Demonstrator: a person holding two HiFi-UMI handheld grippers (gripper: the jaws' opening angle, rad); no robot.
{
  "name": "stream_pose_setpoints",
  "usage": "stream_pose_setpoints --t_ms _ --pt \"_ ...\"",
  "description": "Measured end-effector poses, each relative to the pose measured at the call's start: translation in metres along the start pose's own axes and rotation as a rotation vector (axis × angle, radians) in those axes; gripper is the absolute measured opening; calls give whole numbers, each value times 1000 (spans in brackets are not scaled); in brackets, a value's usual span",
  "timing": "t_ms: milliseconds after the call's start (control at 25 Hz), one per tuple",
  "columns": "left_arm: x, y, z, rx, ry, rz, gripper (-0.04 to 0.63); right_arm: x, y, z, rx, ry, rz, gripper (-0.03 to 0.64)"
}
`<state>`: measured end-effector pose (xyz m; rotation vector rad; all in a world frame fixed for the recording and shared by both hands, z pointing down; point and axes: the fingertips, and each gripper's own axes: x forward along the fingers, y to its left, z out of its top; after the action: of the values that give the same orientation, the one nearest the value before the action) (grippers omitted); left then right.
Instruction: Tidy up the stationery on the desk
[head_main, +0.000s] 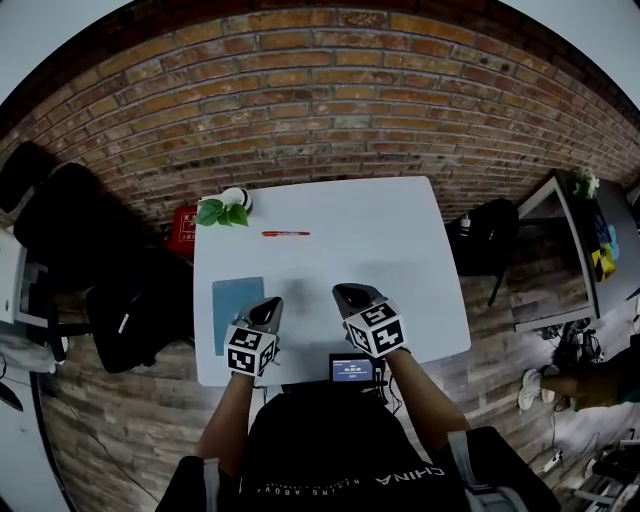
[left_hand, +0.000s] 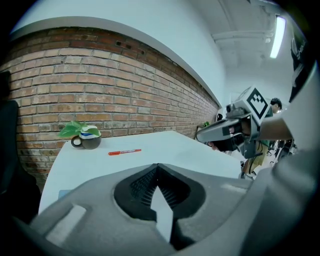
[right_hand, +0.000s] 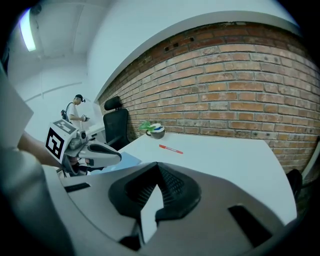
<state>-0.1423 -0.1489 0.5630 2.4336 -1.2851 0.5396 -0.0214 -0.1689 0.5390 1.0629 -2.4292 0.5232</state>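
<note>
Left hand-held gripper (head_main: 268, 305) and right hand-held gripper (head_main: 350, 293) hang side by side above the near half of a white table (head_main: 400, 250), each with its jaws drawn together at the tips and nothing between them. Each gripper's own view shows only bare tabletop through the small gap lower down between the jaws. Both point away from the person, towards the brick wall (head_main: 320, 90), and are tilted somewhat downward.

A red pen (head_main: 286, 234) lies flat on the far part of the table, lengthwise across it and well apart from both grippers. Just beside it, at the far left corner, stands a dark mug (head_main: 237, 199) with green leaves (head_main: 220, 212) spilling from it. A flat blue pad (head_main: 237, 305) lies along the table's left edge on the near side. The left hand-held gripper sits over or just beside the pad's near right corner, and whether it touches cannot be told.

At the near edge, between the person's forearms, a small lit screen (head_main: 352, 369) faces upward. A black office chair (head_main: 70, 225) stands off the table's left side. A red box (head_main: 182, 228) rests on the floor by the far left corner, and a black bag (head_main: 487, 235) leans near the right edge. Wood-patterned flooring surrounds the table.
</note>
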Motion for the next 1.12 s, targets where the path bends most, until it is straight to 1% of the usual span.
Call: stream_pose_setpoints --t_ms 120,240,360,440,480,520,560,600,680,800,920,1120 --pt "-7 4 -1 -43 -18 32 5 2 2 0 3 -2 38 9" --pt "-19 16 -7 -74 -26 95 5 10 7 2 -2 0 84 9" --pt "-35 36 -21 -91 -10 161 5 26 22 -1 -12 18 125 9" --pt "-45 54 -32 -104 8 192 10 40 36 -3 -15 33 147 9" --pt "-49 64 -37 -114 17 203 32 48 44 -3 -15 41 158 9" --pt "-52 73 -41 -124 24 210 67 57 52 -4 -14 49 169 9" --pt "-55 83 -45 -132 30 215 95 66 60 -5 -10 59 180 28" --pt "-58 93 -49 -136 37 220 98 75 68 -7 -3 70 189 53" --pt "-63 112 -60 -143 65 229 108 94 83 -11 12 92 197 61" --pt "-69 138 -80 -162 135 228 149 120 105 -19 39 128 202 92" --pt "-74 151 -100 -190 209 207 183 138 125 -32 71 168 205 132" --pt "-72 162 -126 -214 282 168 189 161 141 -53 95 236 180 160"
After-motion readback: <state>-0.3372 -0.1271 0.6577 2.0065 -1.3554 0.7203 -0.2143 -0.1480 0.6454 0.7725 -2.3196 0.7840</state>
